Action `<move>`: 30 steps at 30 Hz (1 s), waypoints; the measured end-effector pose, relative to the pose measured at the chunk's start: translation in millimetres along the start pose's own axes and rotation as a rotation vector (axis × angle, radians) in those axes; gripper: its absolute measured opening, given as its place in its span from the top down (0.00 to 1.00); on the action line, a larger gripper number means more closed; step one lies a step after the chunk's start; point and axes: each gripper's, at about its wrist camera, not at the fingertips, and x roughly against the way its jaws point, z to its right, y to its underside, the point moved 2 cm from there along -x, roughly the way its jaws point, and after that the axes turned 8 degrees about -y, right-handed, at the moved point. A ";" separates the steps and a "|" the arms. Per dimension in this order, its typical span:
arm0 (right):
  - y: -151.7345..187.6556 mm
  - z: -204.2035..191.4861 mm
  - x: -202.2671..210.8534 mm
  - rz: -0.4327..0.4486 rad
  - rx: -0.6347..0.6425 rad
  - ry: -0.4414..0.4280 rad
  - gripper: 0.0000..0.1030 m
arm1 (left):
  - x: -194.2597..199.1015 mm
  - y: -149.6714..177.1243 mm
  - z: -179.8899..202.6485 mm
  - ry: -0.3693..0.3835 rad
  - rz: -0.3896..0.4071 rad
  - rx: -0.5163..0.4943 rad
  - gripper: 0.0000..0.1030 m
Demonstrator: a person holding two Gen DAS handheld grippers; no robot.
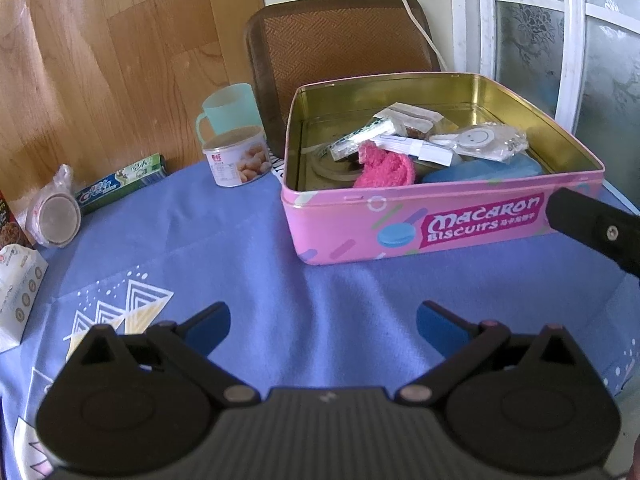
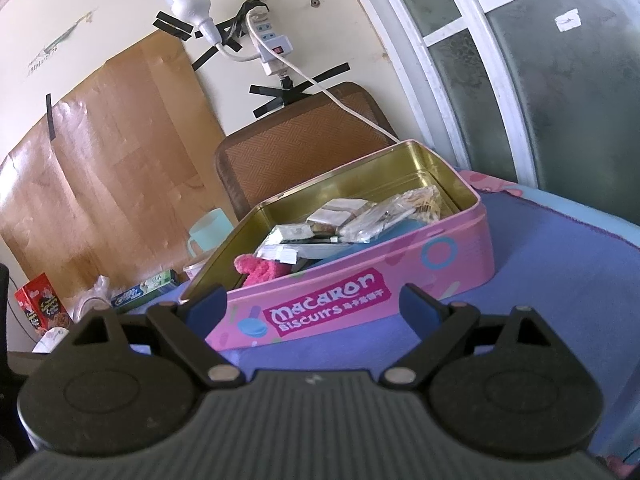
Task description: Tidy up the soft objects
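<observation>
Sock (image 1: 384, 168), pink and fuzzy, lies in the tin (image 1: 440, 232) near its front wall, among packets. Your left tongs (image 1: 323, 326) hang wide over bare bench (image 1: 240, 240), the tin at one o'clock. Your right tongs (image 2: 311, 306) gape empty just before the tin. Nothing looks left to gather, I judge; next, check the bench.

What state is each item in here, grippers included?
Pink macaron biscuit tin: lid off, upright on the blue tablecloth.
Fluffy pink cloth: crumpled inside the tin.
Blue soft item: inside the tin, partly under clear packets.
Mint plastic mug: upright.
Round snack can: upright, lid on.
Left gripper: open, empty.
Right gripper: open, empty.
</observation>
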 end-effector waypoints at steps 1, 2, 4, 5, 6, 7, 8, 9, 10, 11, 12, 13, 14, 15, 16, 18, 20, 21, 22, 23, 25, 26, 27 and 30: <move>0.1 -0.6 -0.1 -0.001 0.002 0.000 0.08 | 0.1 0.1 -0.3 0.000 0.001 0.000 0.00; 0.3 -1.2 -0.3 -0.002 0.003 0.000 0.08 | 0.3 0.3 -0.6 0.000 0.002 0.002 0.00; 0.8 -2.6 -0.9 -0.005 0.008 -0.001 0.08 | 0.0 0.6 -1.9 0.004 0.000 0.006 0.00; 0.9 -3.3 -1.3 -0.007 0.011 -0.001 0.08 | -0.6 0.8 -2.2 0.004 -0.001 0.008 0.00; 1.2 -3.9 -1.6 -0.009 0.013 -0.001 0.08 | -0.7 1.1 -2.9 0.004 -0.003 0.011 0.00; 1.3 -4.3 -2.0 -0.010 0.015 0.000 0.08 | -1.2 1.3 -3.8 0.005 -0.004 0.013 0.00; 1.5 -4.9 -2.4 -0.011 0.018 0.000 0.08 | -1.6 1.7 -4.6 0.005 -0.005 0.016 0.00; 1.6 -5.5 -2.8 -0.013 0.019 0.001 0.08 | -1.9 2.0 -5.5 0.005 -0.007 0.018 0.00; 1.8 -6.0 -3.3 -0.015 0.021 0.001 0.08 | -2.6 2.2 -6.8 0.005 -0.009 0.022 0.00; 2.2 -7.0 -4.0 -0.018 0.024 0.002 0.08 | -3.3 2.5 -7.6 0.005 -0.011 0.026 0.00; 2.7 -7.8 -4.7 -0.020 0.028 0.002 0.08 | -4.1 2.7 -9.1 0.005 -0.013 0.030 0.00; 2.8 -8.7 -5.3 -0.023 0.031 0.002 0.08 | -4.8 2.9 -10.7 0.005 -0.015 0.036 0.00; 3.1 -10.1 -6.1 -0.026 0.035 0.002 0.08 | -5.7 3.1 -12.3 0.004 -0.017 0.041 0.00; 3.4 -11.2 -6.7 -0.027 0.038 0.002 0.08 | -6.2 3.2 -14.2 0.004 -0.017 0.045 0.00; 3.5 -12.3 -7.5 -0.029 0.041 0.002 0.08 | -6.6 3.2 -16.4 0.004 -0.016 0.050 0.00; 3.8 -14.7 -9.1 -0.032 0.048 0.002 0.08 | -6.5 3.3 -19.7 0.003 -0.011 0.060 0.00; 4.5 -16.5 -10.7 -0.038 0.054 0.002 0.08 | -5.8 3.8 -23.2 0.001 -0.003 0.070 0.00; 4.8 -17.2 -11.4 -0.041 0.056 0.001 0.08 | -5.7 3.7 -24.4 0.000 -0.001 0.073 0.00; 5.5 -18.0 -12.3 -0.044 0.059 0.000 0.08 | -5.9 3.8 -25.9 0.001 0.000 0.077 0.00; 6.0 -18.8 -13.1 -0.047 0.062 0.000 0.08 | -6.3 4.1 -27.3 0.004 -0.001 0.081 0.00; 6.7 -20.8 -14.3 -0.051 0.068 0.000 0.08 | -7.6 4.6 -29.1 0.010 -0.005 0.087 0.00; 7.1 -21.8 -14.7 -0.053 0.071 0.000 0.08 | -8.3 5.0 -29.4 0.009 -0.007 0.089 0.00; 7.2 -22.5 -15.0 -0.053 0.073 0.000 0.08 | -8.9 5.5 -30.1 0.008 -0.008 0.090 0.00; 7.4 -24.1 -15.8 -0.054 0.078 0.001 0.08 | -9.9 6.8 -31.7 0.008 -0.013 0.094 0.00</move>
